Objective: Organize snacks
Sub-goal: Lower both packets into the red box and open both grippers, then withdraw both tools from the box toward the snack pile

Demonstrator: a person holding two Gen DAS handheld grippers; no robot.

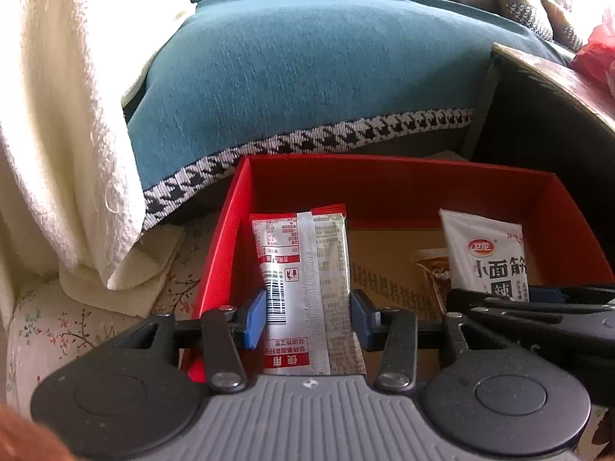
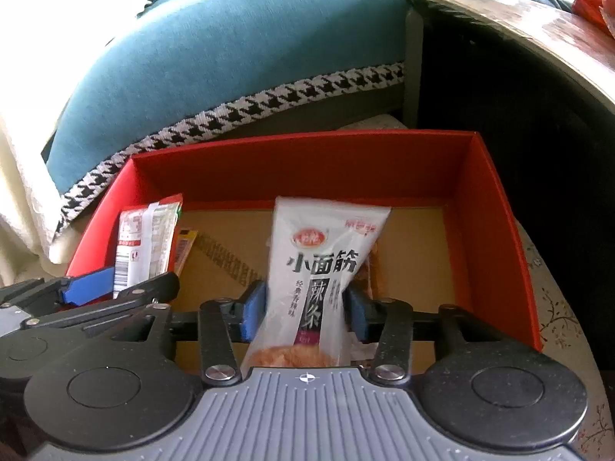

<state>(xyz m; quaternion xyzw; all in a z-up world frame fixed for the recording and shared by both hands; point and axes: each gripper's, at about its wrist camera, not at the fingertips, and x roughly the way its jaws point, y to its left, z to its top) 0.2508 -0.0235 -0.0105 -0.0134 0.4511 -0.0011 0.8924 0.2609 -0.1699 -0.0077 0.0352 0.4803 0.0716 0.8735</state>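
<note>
My left gripper [image 1: 307, 317] is shut on a silver and red snack packet [image 1: 303, 269], held upright over the left part of a red box [image 1: 384, 184] with a brown cardboard floor. My right gripper [image 2: 305, 309] is shut on a white spicy-strip snack bag [image 2: 319, 269], held upright over the middle of the same red box [image 2: 307, 157]. The left gripper [image 2: 92, 288] with its packet [image 2: 142, 246] shows at left in the right wrist view. The white bag [image 1: 486, 257] and right gripper [image 1: 538, 307] show at right in the left wrist view.
A small orange-brown packet [image 1: 434, 272] lies in the box behind the white bag; another thin packet [image 2: 184, 249] stands by the silver one. A teal sofa cover [image 1: 307, 77] is behind the box. A wooden table [image 2: 538, 30] is at right, a white towel [image 1: 57, 115] at left.
</note>
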